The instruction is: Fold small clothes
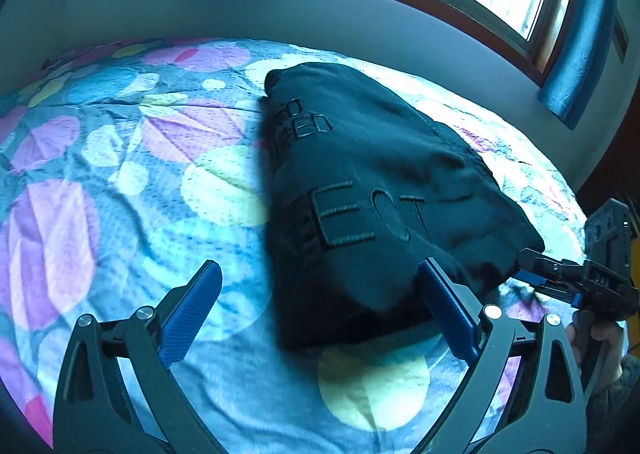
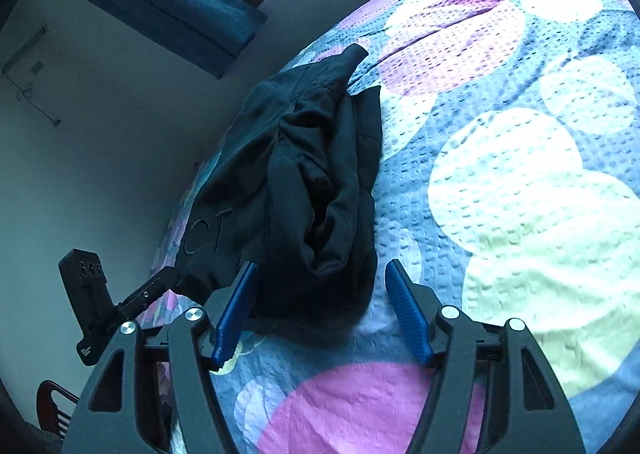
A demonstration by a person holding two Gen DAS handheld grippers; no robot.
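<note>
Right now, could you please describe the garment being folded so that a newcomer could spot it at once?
Find the bed under the window, covered by a bedspread printed with pastel circles. The dark garment lies folded in a bundle on it. It is the only plain dark thing there, with raised tone-on-tone letters stitched across its top.

The left tongs (image 1: 318,304) fill the bottom of the left wrist view, blue pads spread wide, nothing pressed between them. The right tongs (image 2: 322,308) sit at the bottom centre of the right wrist view, pads parted, gripping nothing. At the lower right edge of the left wrist view, a hand (image 1: 596,338) holds the right tongs' handle.
</note>
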